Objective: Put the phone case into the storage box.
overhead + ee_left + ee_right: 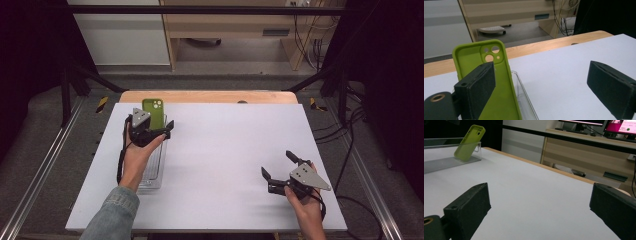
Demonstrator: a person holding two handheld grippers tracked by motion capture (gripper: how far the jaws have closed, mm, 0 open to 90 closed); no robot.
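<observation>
While open, left claw (541, 85) beside phone case (489, 75)

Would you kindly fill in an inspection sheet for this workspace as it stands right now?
Surface: white table top, wooden edge at the far side.
Job's things: green phone case leaning upright against the far end wall of a clear plastic tray at the table's left.
Clutter: nothing seen.
Grippers: left gripper over the tray, jaws open, nothing pressed between them, the case beside one jaw; right gripper near the table's right front, jaws open and empty.
Cables: one black cable trails from each gripper; more hang beside the frame at the right.
Surroundings: dark metal frame, wooden desk, screens, grey floor.
</observation>
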